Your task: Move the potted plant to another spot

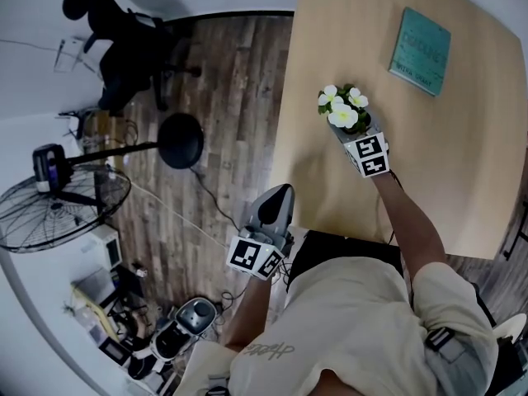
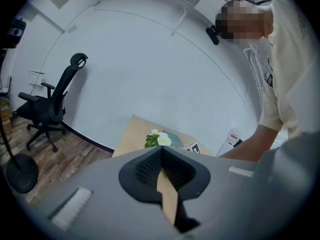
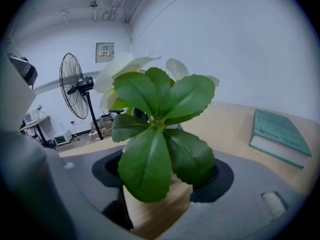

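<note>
**Wooden table, left-edge zone: plant under grip**

The potted plant is standing over the table near its left edge. The right gripper is pinching its wooden pot. A teal book is lying well apart. The left gripper is hanging off the table's edge with its jaws pressed together and empty.

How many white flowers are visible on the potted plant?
3 on the potted plant, head view: one flower upper left, one upper right, the largest below them. More may hide behind leaves.

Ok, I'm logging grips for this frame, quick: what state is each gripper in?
Left gripper: closed, nothing in it.
Right gripper: closed on the potted plant, by its wooden pot.
</note>
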{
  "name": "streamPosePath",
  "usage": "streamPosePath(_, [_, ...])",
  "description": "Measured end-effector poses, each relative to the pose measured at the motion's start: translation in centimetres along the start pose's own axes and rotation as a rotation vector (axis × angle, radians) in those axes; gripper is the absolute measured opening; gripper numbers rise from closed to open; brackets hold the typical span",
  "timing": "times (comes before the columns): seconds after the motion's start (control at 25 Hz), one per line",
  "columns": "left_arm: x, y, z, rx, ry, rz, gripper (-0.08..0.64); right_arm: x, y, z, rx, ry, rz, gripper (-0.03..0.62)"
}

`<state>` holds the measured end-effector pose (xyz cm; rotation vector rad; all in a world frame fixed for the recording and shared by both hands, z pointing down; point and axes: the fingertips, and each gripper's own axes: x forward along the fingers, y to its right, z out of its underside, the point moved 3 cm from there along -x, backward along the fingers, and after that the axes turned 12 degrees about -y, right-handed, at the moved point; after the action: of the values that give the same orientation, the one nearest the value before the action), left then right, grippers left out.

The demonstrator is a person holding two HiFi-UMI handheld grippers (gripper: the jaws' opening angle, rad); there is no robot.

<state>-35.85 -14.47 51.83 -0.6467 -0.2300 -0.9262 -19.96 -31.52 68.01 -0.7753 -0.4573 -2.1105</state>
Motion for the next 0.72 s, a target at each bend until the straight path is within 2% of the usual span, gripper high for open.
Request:
streamPosePath(0.2, [0.6,-0.2,0.1,0.007,-0.013,0.017,0.017,0.5,0.3,0.2,0.030,0.021,0.005,0.336])
streamPosePath(0.44, [0.9,-0.6,-0.5,0.010,-0.010,0.033,0.017,0.4,-0.7,-0.3,-0.039,0.027,0.016,0.337])
streamPosePath(0.72, [1.6,-0.3,-0.3,0.009,-0.021,0.060,0.018,0.4,-0.8,-0.1,-0.047,0.005,0.016,0.341])
